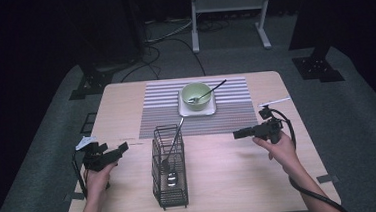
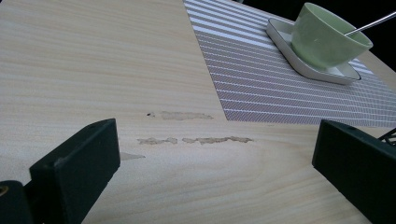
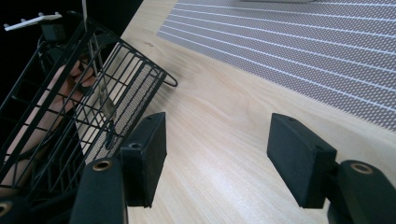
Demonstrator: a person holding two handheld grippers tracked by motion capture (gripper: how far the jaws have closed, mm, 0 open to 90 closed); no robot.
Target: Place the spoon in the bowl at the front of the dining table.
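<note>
Standing nearest on the bench (image 1: 231,183), the black wire caddy (image 1: 170,187) holds one spoon (image 1: 172,154), its bowl low inside and its handle leaning out over the far rim. To either side, the left gripper (image 1: 122,148) and the right gripper (image 1: 238,133) hover empty, each with its jaws spread wide and only bare wood between them. Both are held nearly level in the person's hands, forearms coming in from the near edge, and both point inward toward the caddy. Farther off, on the striped placemat (image 1: 226,113), a green bowl (image 1: 197,95) sits on a white square plate (image 1: 196,110) with a second spoon (image 1: 210,91) resting in it. Judging by this, one spoon seems stowed and the other is left to fetch.
</note>
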